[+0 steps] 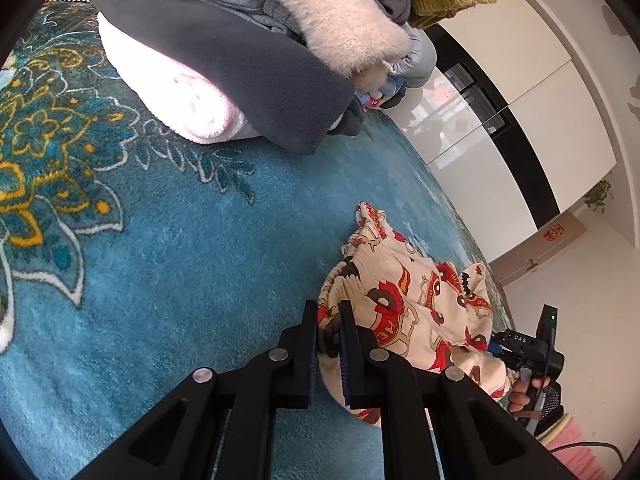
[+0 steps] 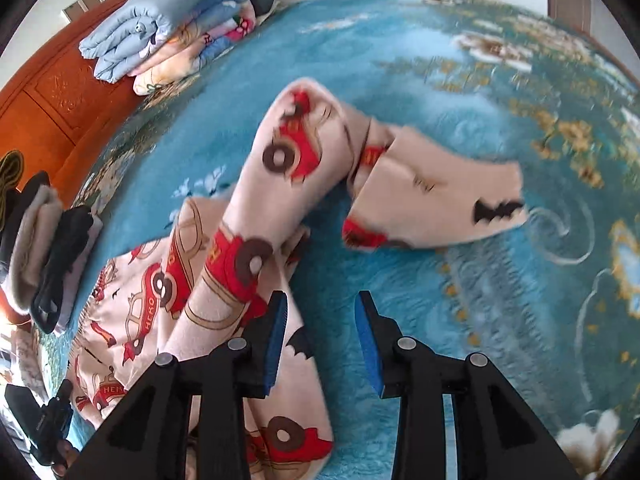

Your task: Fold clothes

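Here, pyjama trousers: the cream fleece pyjama trousers [image 2: 248,248] with red cars lie rumpled on the teal floral blanket [image 2: 460,320] of the bed, waistband toward my left side, legs running away from it.
Long axis: in the right wrist view one leg runs up and away from my right claw; the other leg end [image 2: 436,200] is kinked off to the right with its cuff turned back. The frame is motion-blurred there.
Left claw: my left claw [image 1: 328,316] is pressed together on the gathered elastic waistband [image 1: 340,280], fabric bunched between the pads.
Right claw: my right claw [image 2: 322,312] stands spread, pinching nothing; its left finger lies over the edge of the near leg, the right one over bare blanket.
Nearer hand: I judge the right is nearer the leg, which lies just left of and ahead of its gap; the kinked leg end is further off, ahead and right.
Writing: "HERO" reads on the printed cars [image 2: 144,312]; "DAS" on the right handle [image 1: 520,338] in the left wrist view.
Around: stacks of folded clothes [image 1: 248,52] and folded quilts [image 2: 168,28] sit further back, by an orange wooden headboard [image 2: 52,112].
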`<move>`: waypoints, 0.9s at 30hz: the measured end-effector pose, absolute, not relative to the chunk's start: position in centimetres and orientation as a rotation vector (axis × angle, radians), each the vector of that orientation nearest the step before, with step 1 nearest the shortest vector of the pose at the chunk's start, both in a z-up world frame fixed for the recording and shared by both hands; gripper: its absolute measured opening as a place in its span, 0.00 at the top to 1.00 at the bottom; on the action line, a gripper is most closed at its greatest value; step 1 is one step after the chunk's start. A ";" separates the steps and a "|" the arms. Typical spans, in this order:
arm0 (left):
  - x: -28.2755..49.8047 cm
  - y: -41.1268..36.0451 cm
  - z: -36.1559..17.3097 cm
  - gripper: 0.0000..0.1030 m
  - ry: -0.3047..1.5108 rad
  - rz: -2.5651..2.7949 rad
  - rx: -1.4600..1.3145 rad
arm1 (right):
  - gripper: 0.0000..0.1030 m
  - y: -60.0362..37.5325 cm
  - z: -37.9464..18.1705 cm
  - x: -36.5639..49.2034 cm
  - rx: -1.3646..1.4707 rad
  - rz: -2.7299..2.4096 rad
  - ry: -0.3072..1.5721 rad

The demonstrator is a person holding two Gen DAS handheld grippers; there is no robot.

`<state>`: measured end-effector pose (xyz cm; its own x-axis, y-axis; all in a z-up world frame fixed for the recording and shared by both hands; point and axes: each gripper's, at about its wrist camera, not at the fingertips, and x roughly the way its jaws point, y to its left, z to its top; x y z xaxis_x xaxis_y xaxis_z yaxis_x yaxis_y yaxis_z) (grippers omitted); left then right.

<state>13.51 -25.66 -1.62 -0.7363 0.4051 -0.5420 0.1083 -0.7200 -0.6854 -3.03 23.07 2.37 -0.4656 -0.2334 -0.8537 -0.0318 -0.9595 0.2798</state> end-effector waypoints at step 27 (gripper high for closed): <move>15.8 -26.6 -0.1 0.91 -1.151 2.515 -0.873 | 1.00 27.9 13.4 9.6 1.223 -2.761 -0.487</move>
<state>15.83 -26.57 -0.12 -0.7924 0.4426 -0.4198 0.0282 -0.6608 -0.7500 9.62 27.90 13.41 -0.6773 -0.2020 -0.7075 -0.0524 -0.9459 0.3202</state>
